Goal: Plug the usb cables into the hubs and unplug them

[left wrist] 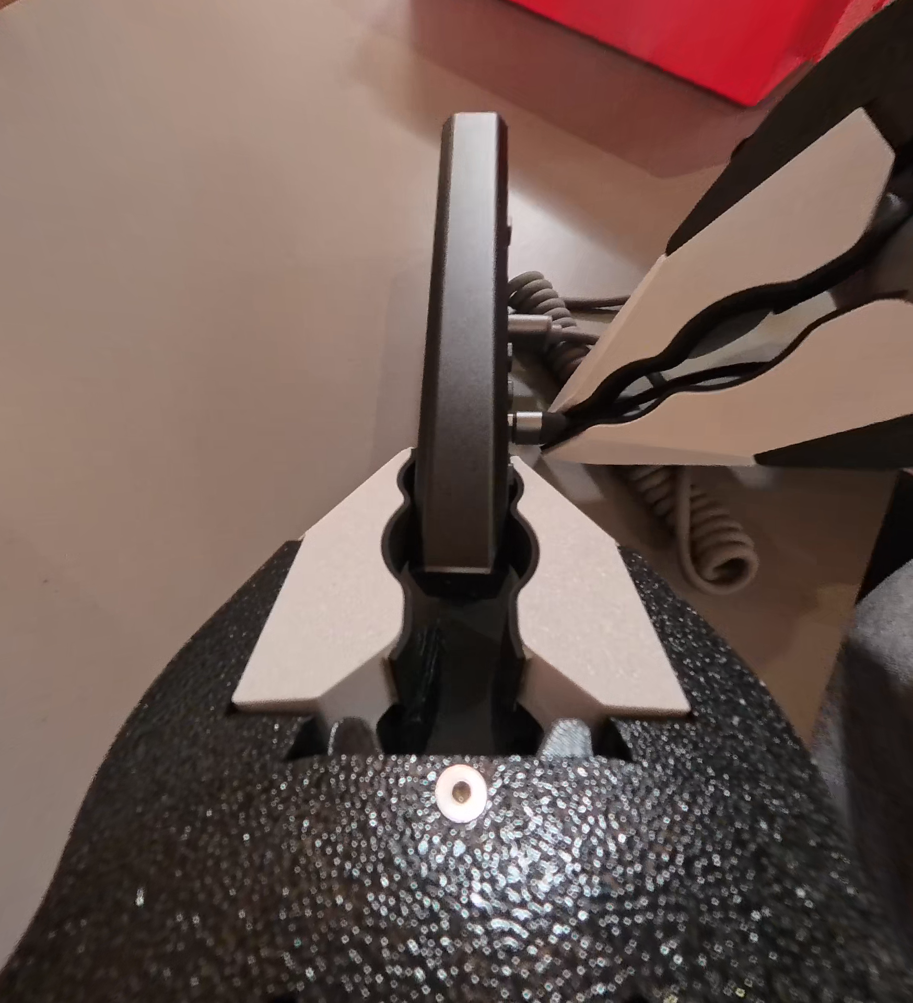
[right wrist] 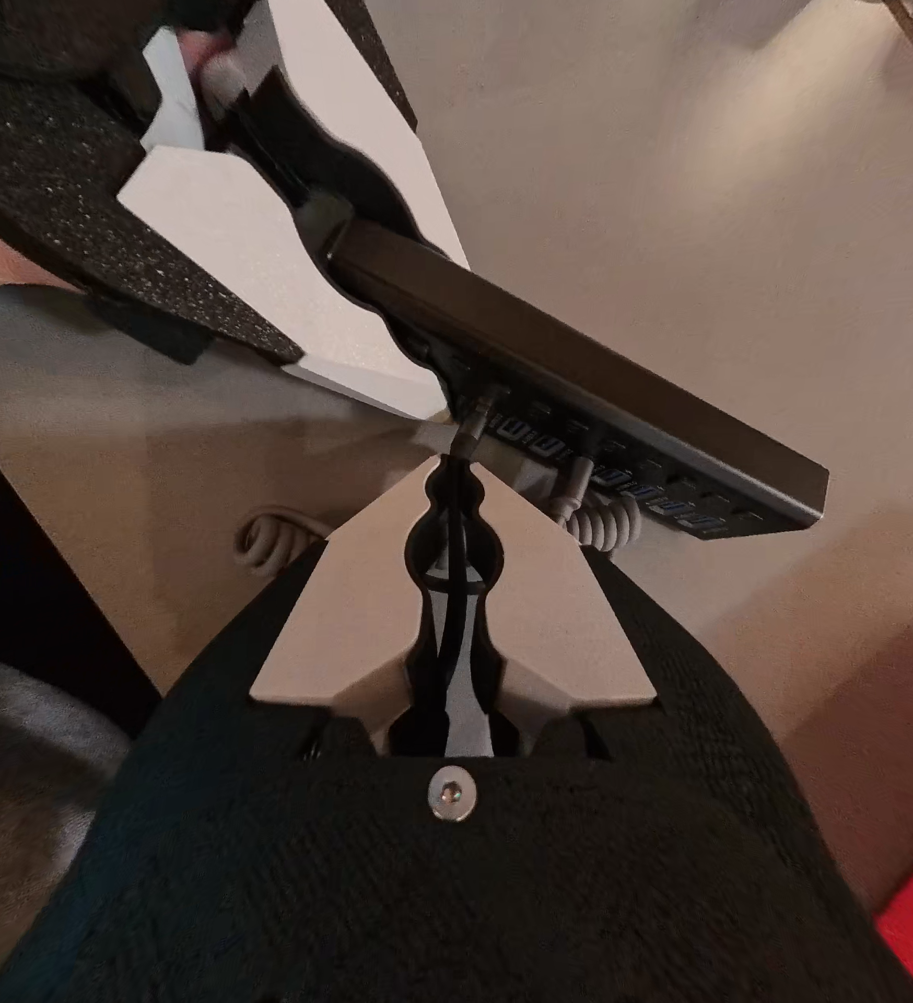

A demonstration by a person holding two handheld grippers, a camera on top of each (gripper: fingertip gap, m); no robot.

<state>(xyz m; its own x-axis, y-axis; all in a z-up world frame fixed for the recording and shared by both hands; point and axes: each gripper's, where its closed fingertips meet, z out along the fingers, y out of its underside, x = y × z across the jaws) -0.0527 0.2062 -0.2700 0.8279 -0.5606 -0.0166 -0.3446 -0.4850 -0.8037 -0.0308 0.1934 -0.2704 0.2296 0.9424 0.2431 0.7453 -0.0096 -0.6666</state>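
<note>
left gripper (left wrist: 462,461): my jaws are clamped on the near end of the black hub (left wrist: 468,336), which stands on edge straight ahead of my fingers.
right gripper (right wrist: 457,461): my jaws are pinched narrow on the black cable (right wrist: 454,548), just behind its metal plug (right wrist: 470,429).
plug: at my right fingertips, seated in a hub port nearest my left gripper.
grey coiled cable (right wrist: 603,521): plugged in farther along the port row, beyond my right fingertips.
red box (left wrist: 677,43): far ahead, on the beige table (left wrist: 172,325).

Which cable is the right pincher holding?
The black cable, plugged in nearest the left gripper. The right gripper pinches it. The grey curly cable hangs free.
</note>
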